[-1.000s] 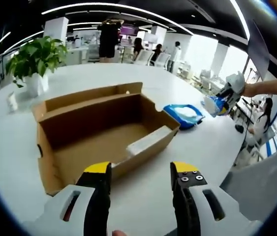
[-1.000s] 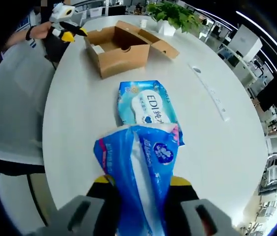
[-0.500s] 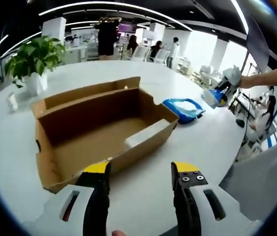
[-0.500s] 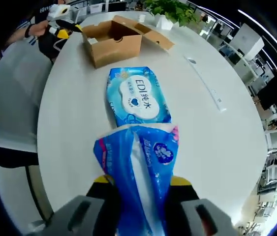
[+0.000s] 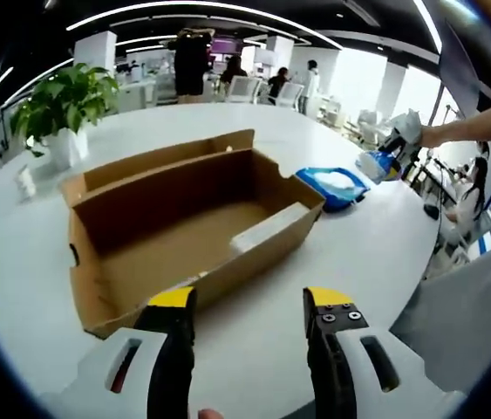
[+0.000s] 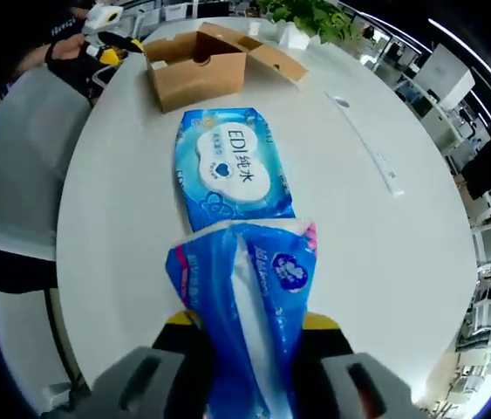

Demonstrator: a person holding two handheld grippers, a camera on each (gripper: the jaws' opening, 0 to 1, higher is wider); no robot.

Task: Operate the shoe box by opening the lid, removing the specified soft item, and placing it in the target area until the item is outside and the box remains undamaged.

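A round white table [image 5: 332, 262] is standing in an open-plan office, a potted plant [image 5: 60, 105] sitting near its far edge; the cardboard shoe box [image 5: 184, 231] is lying open on it, lid folded back; the left gripper [image 5: 249, 305] is hovering just before the box, jaws apart; the right gripper [image 6: 247, 325] is clamping a blue tissue pack [image 6: 249, 305] above a flat wet-wipes packet [image 6: 230, 168] lying on the table.
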